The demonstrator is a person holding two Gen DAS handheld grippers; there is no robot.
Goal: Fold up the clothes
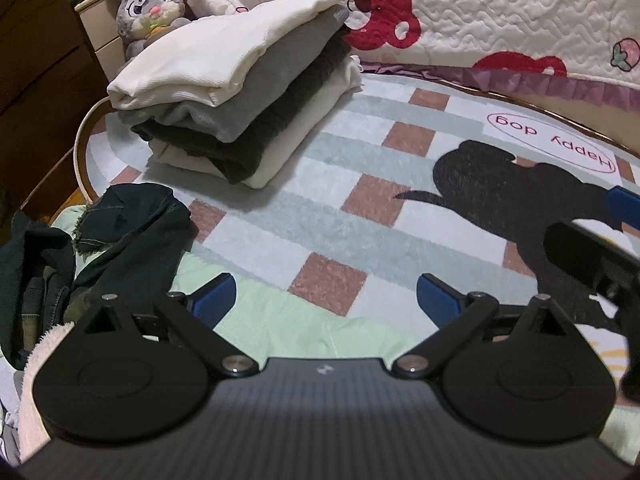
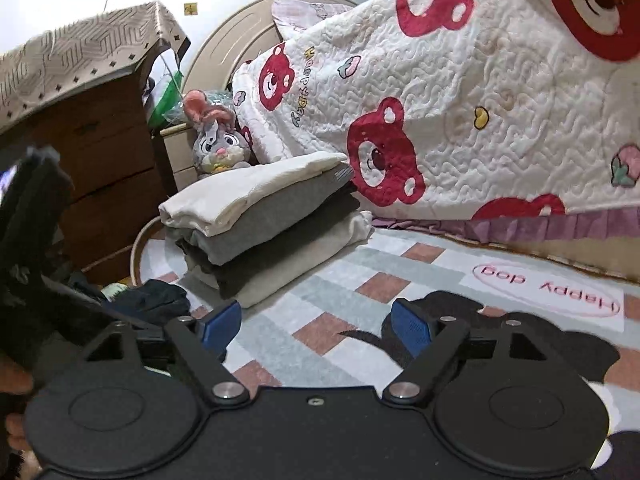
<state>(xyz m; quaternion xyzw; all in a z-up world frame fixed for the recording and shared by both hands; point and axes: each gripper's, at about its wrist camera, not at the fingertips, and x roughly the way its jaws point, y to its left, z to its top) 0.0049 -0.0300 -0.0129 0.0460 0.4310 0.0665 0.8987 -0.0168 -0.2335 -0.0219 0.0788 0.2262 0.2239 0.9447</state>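
- Dark denim-like clothes, rumpled in a heap at the left edge of the checked pastel rug, look unfolded; a pad reaching in could catch more than one layer and drag the whole tangle.
- Pale green garment lies on the rug directly under the left gripper, whose blue pads stand wide apart and hold nothing; a shallow pinch might take only the top layer and crease the fold.
- Cream, grey, charcoal and cream folded clothes form a neat stack further back on the rug, in front of the grey plush rabbit; a sweeping arm or a dragged sleeve could topple it, since its upper layers overhang.
- Right gripper hovers over the rug's black dog print, jaws equally wide and empty; close beside the left tool, the two could knock together.
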